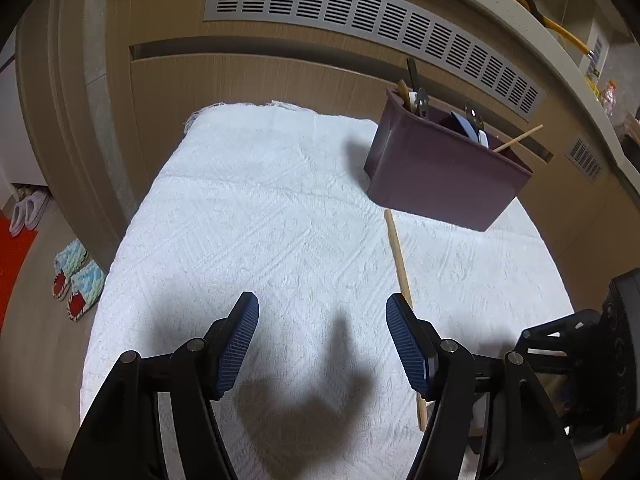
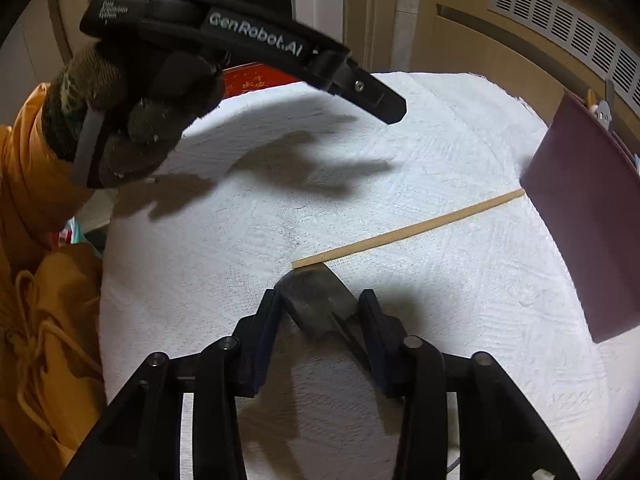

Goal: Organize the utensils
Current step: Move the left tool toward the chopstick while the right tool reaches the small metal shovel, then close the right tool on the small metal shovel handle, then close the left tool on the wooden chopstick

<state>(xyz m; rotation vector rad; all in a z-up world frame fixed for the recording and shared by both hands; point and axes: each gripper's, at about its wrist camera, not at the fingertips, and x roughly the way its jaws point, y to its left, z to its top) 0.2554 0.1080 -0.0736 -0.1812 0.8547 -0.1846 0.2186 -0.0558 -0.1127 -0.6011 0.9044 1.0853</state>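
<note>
A wooden chopstick lies on the white towel, one end near the maroon utensil box. The box holds several utensils. My left gripper is open and empty above the towel, the chopstick just beside its right finger. In the right wrist view the chopstick runs from the box towards my right gripper. That gripper is shut on a dark flat utensil whose tip touches the chopstick's near end. The left gripper hovers above the towel.
The towel-covered table stands against a wooden cabinet with a grey vent. Slippers and a red mat lie on the floor at the left. The person's gloved hand and orange sleeve show at the left.
</note>
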